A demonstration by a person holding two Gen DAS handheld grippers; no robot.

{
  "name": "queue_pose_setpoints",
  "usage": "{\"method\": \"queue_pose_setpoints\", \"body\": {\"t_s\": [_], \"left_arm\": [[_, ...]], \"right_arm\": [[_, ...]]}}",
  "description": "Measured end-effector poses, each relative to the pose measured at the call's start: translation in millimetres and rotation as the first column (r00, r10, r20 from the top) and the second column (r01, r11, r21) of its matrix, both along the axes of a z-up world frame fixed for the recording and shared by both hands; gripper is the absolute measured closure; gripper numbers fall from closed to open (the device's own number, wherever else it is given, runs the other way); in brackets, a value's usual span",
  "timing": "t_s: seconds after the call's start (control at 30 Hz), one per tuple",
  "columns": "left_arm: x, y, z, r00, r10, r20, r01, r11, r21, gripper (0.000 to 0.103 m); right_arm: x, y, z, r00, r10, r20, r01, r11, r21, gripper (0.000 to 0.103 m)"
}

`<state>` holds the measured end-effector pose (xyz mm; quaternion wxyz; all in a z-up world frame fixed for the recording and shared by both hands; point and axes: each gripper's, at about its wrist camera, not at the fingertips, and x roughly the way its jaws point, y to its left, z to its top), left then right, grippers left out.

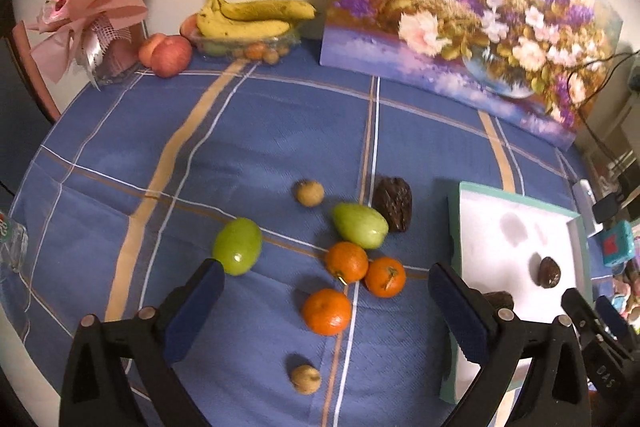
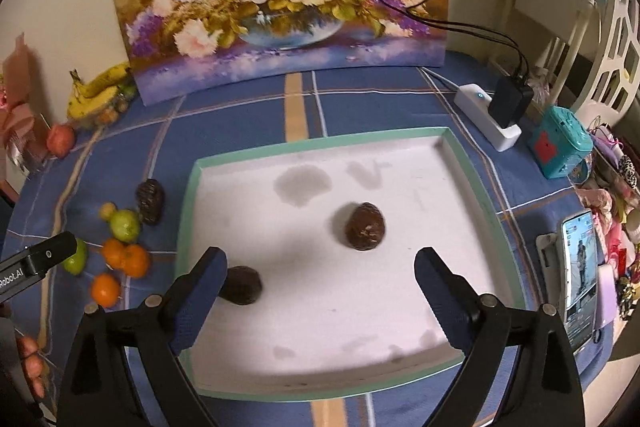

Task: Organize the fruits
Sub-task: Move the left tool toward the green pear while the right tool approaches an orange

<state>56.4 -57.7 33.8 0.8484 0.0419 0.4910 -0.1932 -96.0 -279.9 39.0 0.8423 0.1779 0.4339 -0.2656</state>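
Both the left gripper point(image 1: 326, 301) and right gripper point(image 2: 320, 283) hang wide open and empty, the left over 3 oranges point(image 1: 327, 311) awaiting sorting, the right over the tray point(image 2: 188, 195) already holding 2 dark fruits point(image 2: 365, 226).

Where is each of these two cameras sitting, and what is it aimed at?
Left wrist: on the left tool, open, looking down at loose fruit on the blue cloth; the right tool peeks in.
Right wrist: on the right tool, open, over the white tray; left tool's tip shows.
Both see the flower painting.
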Motion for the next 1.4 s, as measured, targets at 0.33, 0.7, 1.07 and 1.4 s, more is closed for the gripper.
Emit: {"method": "queue_pose_setpoints", "body": {"t_s": [0.33, 0.7, 1.07, 1.4], "left_arm": [[10.8, 40.2, 11.6, 0.999, 0.045, 0.021, -0.041, 0.987, -0.157, 0.0], [32.3, 81.3, 17.3, 0.997, 0.072, -0.025, -0.076, 0.975, -0.211, 0.0], [31.9, 115.5, 37.7, 0.982, 0.149, 0.12, -0.131, 0.981, -0.144, 0.0], [33.1, 132.5, 30.3, 0.985, 0.168, 0.05, -0.162, 0.982, -0.094, 0.0]], "right_arm": [[14.6, 27.3, 4.2, 0.996, 0.046, 0.071, -0.05, 0.997, 0.059, 0.008], [39.9, 58.2, 0.3, 0.99, 0.122, 0.075, -0.128, 0.988, 0.081, 0.008], [55.8, 92.3, 4.5, 0.971, 0.202, 0.126, -0.214, 0.972, 0.095, 0.008], [62.6, 119.5, 8.9, 0.952, 0.265, 0.151, -0.282, 0.954, 0.105, 0.028]]}}
